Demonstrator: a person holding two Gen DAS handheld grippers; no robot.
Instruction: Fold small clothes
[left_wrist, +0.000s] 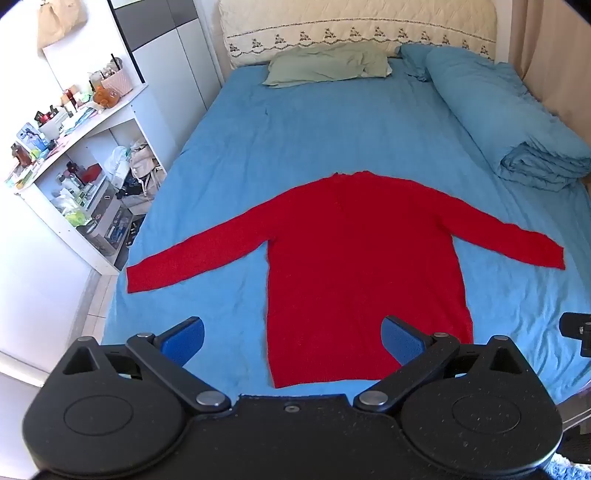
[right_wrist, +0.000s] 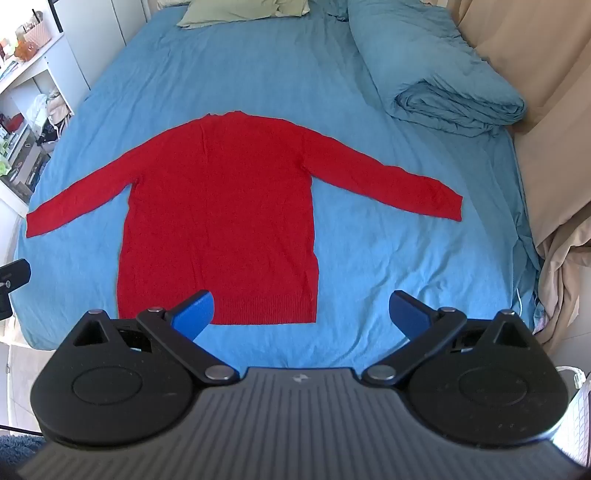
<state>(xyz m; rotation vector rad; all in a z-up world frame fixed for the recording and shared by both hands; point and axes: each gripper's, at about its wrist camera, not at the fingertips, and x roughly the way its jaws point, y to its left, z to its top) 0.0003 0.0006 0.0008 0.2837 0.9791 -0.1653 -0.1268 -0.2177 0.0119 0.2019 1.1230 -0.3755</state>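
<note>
A red long-sleeved sweater (left_wrist: 362, 266) lies flat on the blue bed sheet (left_wrist: 295, 140), both sleeves spread out, neck toward the headboard, hem toward me. It also shows in the right wrist view (right_wrist: 221, 221). My left gripper (left_wrist: 291, 339) is open and empty, held above the hem's left part, with blue pads (left_wrist: 184, 338) wide apart. My right gripper (right_wrist: 301, 314) is open and empty, above the hem's right corner. Neither touches the sweater.
A rolled blue duvet (left_wrist: 509, 122) lies along the bed's right side, also in the right wrist view (right_wrist: 443, 81). A green pillow (left_wrist: 328, 64) sits at the headboard. A cluttered white shelf unit (left_wrist: 85, 177) stands left of the bed. Beige curtains (right_wrist: 554, 147) hang right.
</note>
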